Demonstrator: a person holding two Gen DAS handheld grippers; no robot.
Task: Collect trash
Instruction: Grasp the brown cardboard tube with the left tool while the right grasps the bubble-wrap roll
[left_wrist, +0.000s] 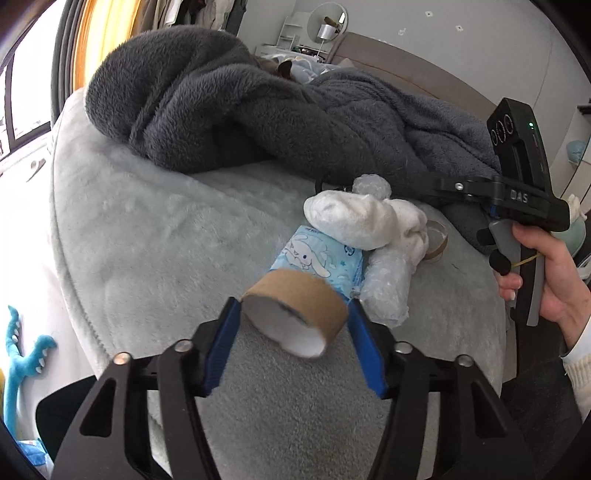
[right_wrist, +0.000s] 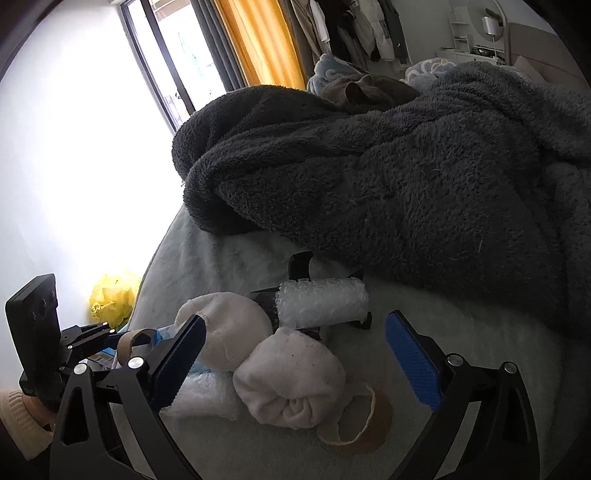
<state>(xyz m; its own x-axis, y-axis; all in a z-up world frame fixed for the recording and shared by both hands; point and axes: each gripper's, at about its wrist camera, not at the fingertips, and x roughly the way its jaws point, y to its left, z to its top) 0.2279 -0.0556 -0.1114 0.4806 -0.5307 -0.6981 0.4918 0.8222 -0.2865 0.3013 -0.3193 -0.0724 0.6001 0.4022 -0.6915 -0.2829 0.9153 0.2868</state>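
- Brown cardboard roll (left_wrist: 295, 314): pinched between the blue pads of the left gripper (left_wrist: 293, 308), lifted above the bed (left_wrist: 147, 240), open end toward the camera.
- Right gripper (right_wrist: 293, 350): jaws spread wide, holding nothing, hovering over the trash pile; a white sock bundle (right_wrist: 291, 380) lies between its fingers.
- Second sock bundle (right_wrist: 221, 328): just behind the first, touching it.
- Bubble wrap roll (right_wrist: 323, 302): lying on its side beyond the socks, resting on a black item only partly visible.
- Second bubble wrap piece (left_wrist: 386, 288): beside the socks, on the near side in the left view.
- Flattened cardboard ring (right_wrist: 364, 424): on the bed, touching the near sock.
- Blue cartoon packet (left_wrist: 317, 258): under the socks, directly behind the held roll.
- Dark grey fleece blanket (left_wrist: 221, 103): heaped on the bed behind the pile.
- Yellow bag (right_wrist: 112, 299): on the floor beyond the bed edge.
- Right hand (left_wrist: 546, 280): wrapped round the handle of its gripper.
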